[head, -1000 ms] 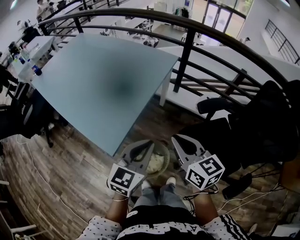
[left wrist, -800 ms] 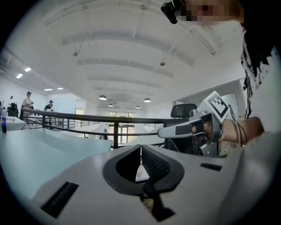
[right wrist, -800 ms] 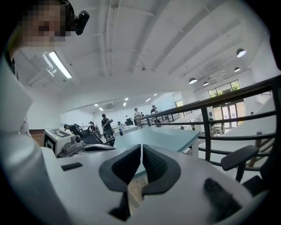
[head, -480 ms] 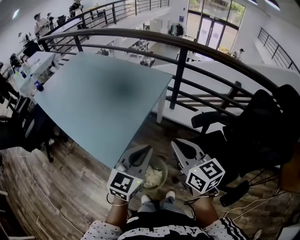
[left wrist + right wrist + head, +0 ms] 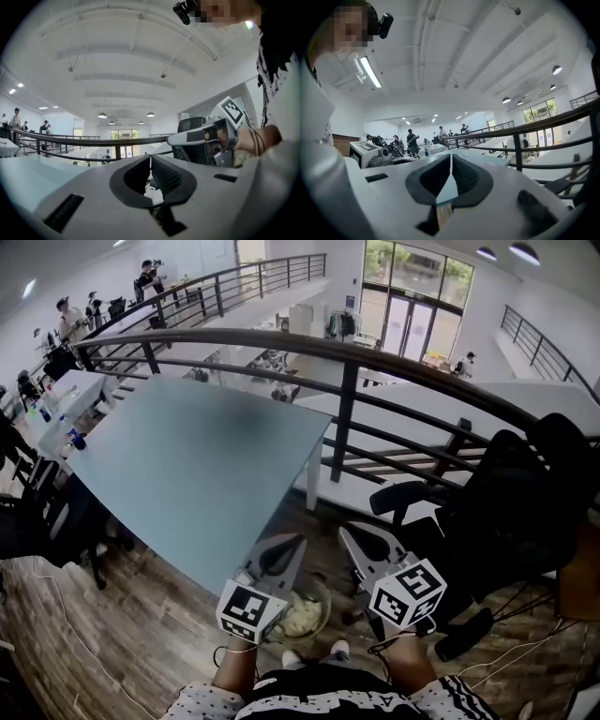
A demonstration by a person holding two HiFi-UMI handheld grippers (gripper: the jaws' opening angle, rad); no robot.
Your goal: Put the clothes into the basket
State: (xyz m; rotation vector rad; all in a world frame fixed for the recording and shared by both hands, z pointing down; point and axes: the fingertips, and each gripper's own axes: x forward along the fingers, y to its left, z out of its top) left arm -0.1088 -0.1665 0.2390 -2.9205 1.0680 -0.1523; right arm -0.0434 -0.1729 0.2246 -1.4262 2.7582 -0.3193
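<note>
Open-plan office on a mezzanine: a long table [image 5: 187, 465], swivel chair [image 5: 506, 507], railing [image 5: 345, 404] (people [image 5: 66, 320] standing beyond)

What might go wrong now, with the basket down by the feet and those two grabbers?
1. The basket of clothes sits right by the person's shoes; a step forward might kick or tip it.
2. The left gripper looks close to the table corner and might bump it.
3. Loose cables lie on the floor and might trip someone.
</note>
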